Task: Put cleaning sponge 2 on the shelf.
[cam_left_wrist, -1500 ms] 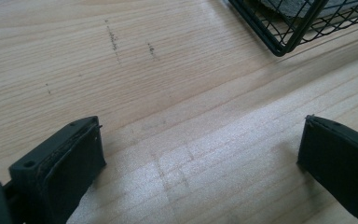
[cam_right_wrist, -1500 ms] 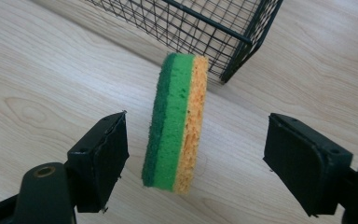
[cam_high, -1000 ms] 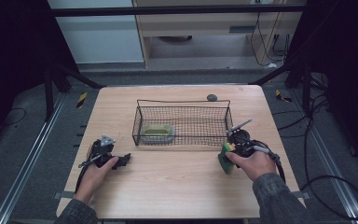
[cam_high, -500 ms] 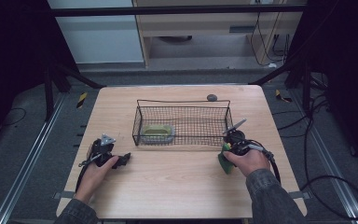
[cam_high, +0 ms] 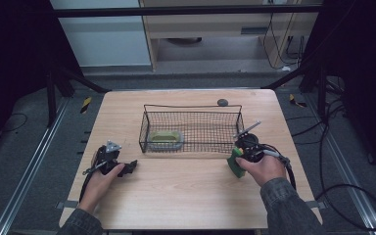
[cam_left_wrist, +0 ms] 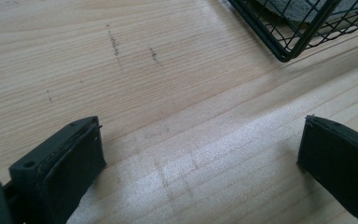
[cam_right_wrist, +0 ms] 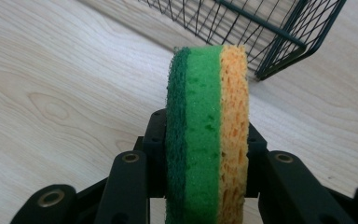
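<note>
Two grippers | right gripper (cam_right_wrist: 205, 154) just clamped onto sponge (cam_right_wrist: 207, 130); left gripper (cam_left_wrist: 200, 158) spread wide over table (cam_left_wrist: 168, 70)

No lettering, label, brand mark, numeral or sign can be read on anything pictured. Only faint dark scuff marks are seen on the wooden table (cam_left_wrist: 135, 51) toward 11 o'clock in the left gripper view, and no characters are formed by them. Two yellow-and-black striped pieces (cam_high: 85, 104) are seen on the floor at about 10 and 2 o'clock of the table in the high view, and no writing is borne by them.
</note>
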`<state>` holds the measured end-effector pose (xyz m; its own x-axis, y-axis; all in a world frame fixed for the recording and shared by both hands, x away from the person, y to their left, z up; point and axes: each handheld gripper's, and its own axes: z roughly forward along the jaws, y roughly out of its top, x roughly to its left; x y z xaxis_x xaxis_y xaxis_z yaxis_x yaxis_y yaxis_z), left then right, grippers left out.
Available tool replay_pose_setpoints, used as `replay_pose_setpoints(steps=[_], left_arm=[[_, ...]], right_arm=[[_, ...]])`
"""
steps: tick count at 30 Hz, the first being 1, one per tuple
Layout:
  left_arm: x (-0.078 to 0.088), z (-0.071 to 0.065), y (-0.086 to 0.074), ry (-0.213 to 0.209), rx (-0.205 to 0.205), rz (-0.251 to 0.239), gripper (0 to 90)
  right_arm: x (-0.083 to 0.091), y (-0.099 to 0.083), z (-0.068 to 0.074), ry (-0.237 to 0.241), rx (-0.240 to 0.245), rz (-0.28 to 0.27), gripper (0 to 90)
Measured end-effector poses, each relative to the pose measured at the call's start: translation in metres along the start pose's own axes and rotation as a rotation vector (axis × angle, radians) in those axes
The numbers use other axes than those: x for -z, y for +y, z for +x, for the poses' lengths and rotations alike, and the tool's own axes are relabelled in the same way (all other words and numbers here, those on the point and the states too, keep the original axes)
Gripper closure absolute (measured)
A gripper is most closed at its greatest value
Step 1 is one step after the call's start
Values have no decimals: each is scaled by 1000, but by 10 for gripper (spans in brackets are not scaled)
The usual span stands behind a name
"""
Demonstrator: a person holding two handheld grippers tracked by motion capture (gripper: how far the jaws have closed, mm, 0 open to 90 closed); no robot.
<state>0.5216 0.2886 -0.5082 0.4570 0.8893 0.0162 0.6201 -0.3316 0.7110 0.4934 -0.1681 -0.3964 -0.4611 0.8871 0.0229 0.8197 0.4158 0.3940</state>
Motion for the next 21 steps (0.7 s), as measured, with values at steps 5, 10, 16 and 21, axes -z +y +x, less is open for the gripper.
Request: replay_pose_setpoints(steps=[5,10,16,21], left_arm=[[-1,0,0,1,2,-1,0],[-1,0,0,2,2,-1,0],[-1,0,1,3,0,-1,0],[0,0,1,3,-2,-1,0]], right_arm=[[15,3,-2,3,-2,-35,647],[30,5,-6,-2,0,-50,647],[50,9,-11,3,6,-73,647],[70,14,-9,10,23,-99,647]])
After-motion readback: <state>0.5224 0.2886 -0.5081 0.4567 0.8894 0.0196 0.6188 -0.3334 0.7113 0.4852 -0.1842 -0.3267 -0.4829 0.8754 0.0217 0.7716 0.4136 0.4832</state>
